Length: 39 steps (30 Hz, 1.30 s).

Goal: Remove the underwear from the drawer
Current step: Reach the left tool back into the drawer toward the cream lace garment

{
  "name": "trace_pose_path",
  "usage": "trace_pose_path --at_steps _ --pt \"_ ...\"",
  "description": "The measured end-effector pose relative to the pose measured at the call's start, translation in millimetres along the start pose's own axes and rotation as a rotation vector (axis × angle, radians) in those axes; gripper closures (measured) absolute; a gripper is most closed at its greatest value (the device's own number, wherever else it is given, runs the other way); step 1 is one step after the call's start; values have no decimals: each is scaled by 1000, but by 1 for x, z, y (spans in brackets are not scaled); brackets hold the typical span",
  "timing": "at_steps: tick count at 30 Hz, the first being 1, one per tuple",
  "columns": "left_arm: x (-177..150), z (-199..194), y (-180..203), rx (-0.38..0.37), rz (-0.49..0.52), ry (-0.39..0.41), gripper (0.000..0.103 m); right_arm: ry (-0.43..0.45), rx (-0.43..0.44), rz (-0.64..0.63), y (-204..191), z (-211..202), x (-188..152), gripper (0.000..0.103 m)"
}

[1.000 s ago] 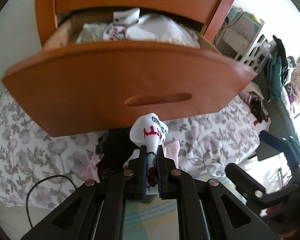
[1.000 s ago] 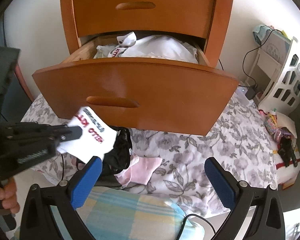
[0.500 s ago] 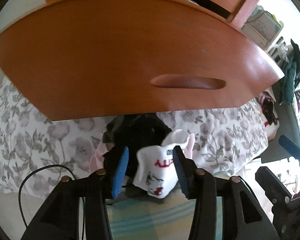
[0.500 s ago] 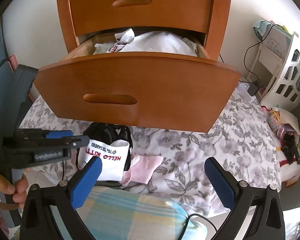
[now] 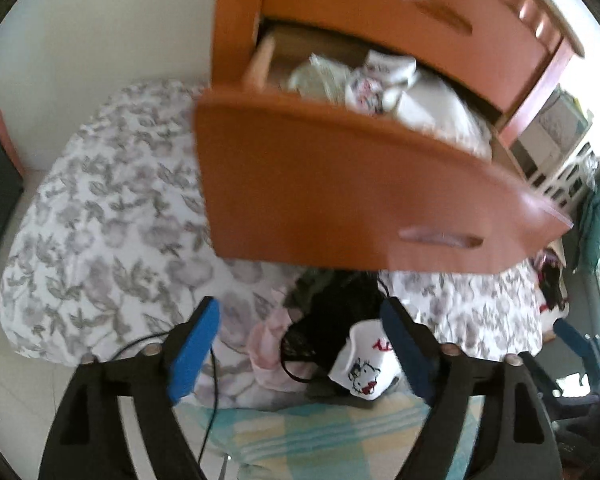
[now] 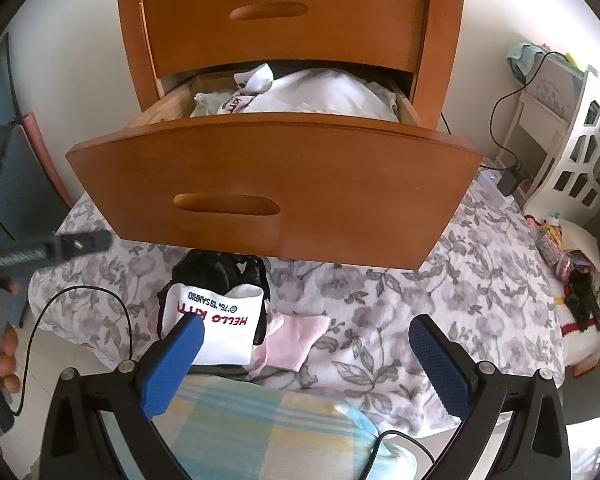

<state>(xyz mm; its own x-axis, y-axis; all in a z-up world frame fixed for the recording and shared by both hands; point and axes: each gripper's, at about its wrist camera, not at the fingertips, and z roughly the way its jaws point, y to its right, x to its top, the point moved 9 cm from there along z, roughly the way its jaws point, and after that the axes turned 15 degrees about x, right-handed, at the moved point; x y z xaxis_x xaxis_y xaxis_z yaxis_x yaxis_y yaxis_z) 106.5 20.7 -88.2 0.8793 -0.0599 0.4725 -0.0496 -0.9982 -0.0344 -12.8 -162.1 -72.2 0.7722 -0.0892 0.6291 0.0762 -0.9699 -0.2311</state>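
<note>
The wooden drawer [image 6: 276, 184] stands pulled out, with white underwear [image 6: 300, 92] heaped inside; the left wrist view shows the same heap [image 5: 380, 88]. Below it a white Hello Kitty piece [image 6: 216, 328] lies on a black garment [image 6: 220, 272] and a pink one [image 6: 296, 340]. My left gripper [image 5: 300, 344] hangs above this pile with its jaws opening; the white piece [image 5: 364, 368] lies loose near the right pad, not pressed. From the right wrist view the left gripper [image 6: 80, 242] shows at the left edge. My right gripper [image 6: 304, 360] is open and holds nothing.
A floral bedspread [image 6: 420, 300] lies under the drawer and a checked cloth [image 6: 260, 420] nearest me. A black cable [image 6: 40, 320] loops at the left beside a hand [image 6: 0, 360]. A white side cabinet [image 6: 572, 152] and clutter stand at the right.
My left gripper opened and let go of the white Hello Kitty piece, which dropped onto the black and pink garments. The gripper then swung off to the left. The right gripper stayed still.
</note>
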Motion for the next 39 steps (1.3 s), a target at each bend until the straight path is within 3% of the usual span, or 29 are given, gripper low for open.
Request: trace_pose_path --at_steps 3,6,15,20,30,39 --pt "11 -17 -7 0 -16 60 11 8 5 2 0 -1 1 0" --pt "23 -34 -11 -16 -29 117 0 16 11 5 1 -2 4 0" --pt "74 -84 3 -57 6 305 0 38 20 18 6 -4 8 0" --pt "104 -102 29 -106 46 338 0 52 21 27 12 -5 11 0" --pt "138 -65 85 -53 125 170 0 52 30 62 28 -1 10 0" --pt "143 -20 113 -71 89 5 0 45 39 84 38 6 8 0"
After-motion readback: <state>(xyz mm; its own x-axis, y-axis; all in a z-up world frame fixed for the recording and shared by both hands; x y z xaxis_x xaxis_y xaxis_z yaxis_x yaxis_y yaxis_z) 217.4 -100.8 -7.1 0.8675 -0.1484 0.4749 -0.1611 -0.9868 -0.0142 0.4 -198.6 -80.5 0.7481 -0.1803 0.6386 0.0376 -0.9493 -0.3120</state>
